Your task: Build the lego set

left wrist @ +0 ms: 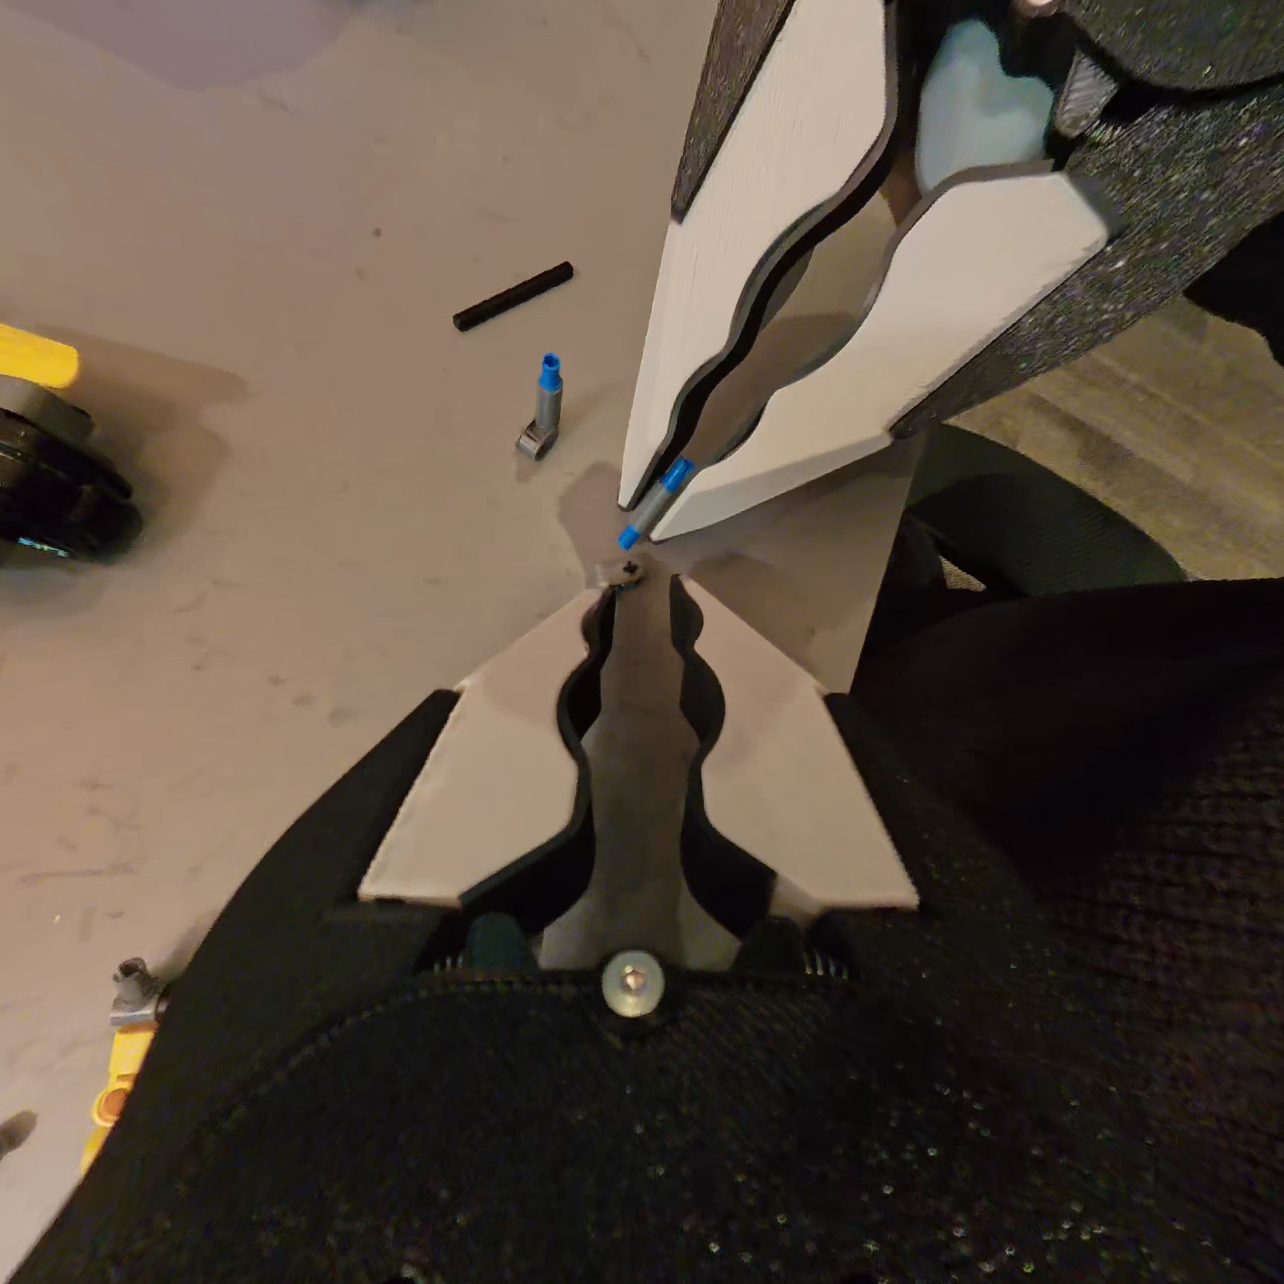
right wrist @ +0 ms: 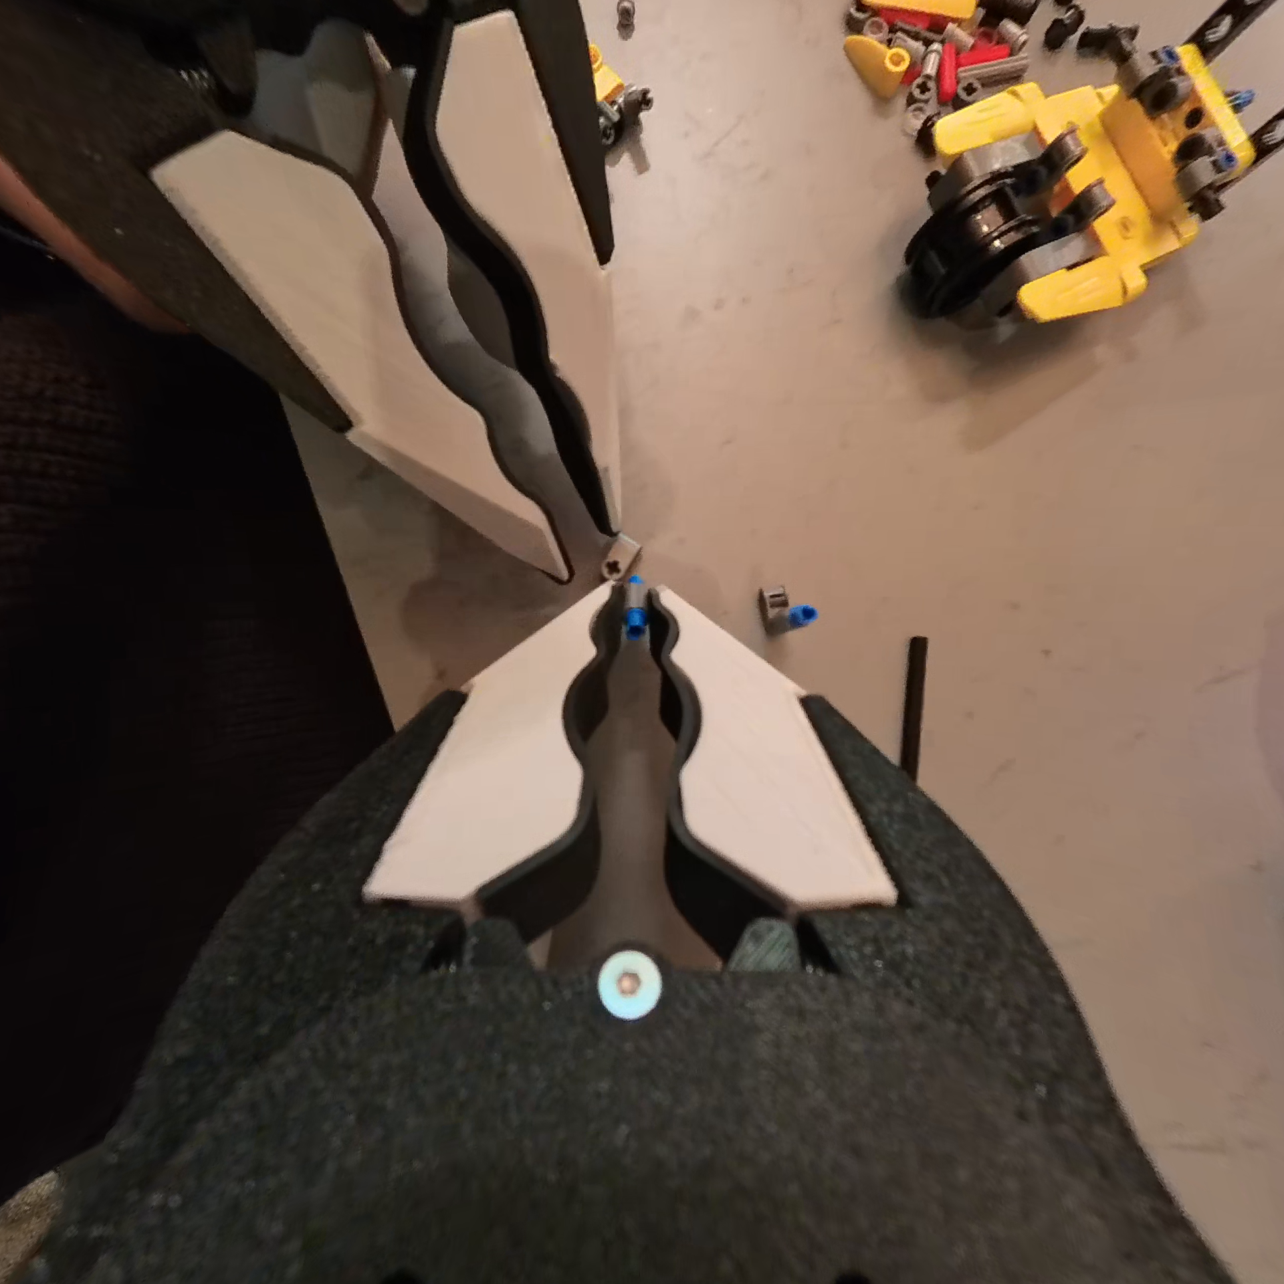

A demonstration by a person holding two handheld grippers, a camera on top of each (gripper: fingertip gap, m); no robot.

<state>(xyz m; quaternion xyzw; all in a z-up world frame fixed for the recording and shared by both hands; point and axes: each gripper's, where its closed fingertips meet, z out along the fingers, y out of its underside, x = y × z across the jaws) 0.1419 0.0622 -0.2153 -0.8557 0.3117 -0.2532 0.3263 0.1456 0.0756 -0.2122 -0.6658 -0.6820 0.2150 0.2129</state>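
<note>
My left gripper (left wrist: 639,583) is shut on a small grey connector (left wrist: 620,573) with a cross hole, held at its fingertips just above the table. My right gripper (right wrist: 634,589) is shut on a grey pin with blue ends (right wrist: 634,610). The right gripper (left wrist: 643,521) comes in from the upper right in the left wrist view, and the pin's (left wrist: 653,504) blue tip points at the connector, almost touching it. In the right wrist view the left gripper (right wrist: 589,552) comes in from the upper left, with the connector (right wrist: 620,559) at its tips.
On the beige table (left wrist: 278,625) lie a second grey connector with a blue pin (left wrist: 540,410), a black axle (left wrist: 513,295) and a yellow and black wheeled assembly (right wrist: 1063,201). A pile of loose parts (right wrist: 931,48) sits far off. The table edge and a black chair (left wrist: 1042,521) are close by. Less than 4 cm separates the two grippers' tips.
</note>
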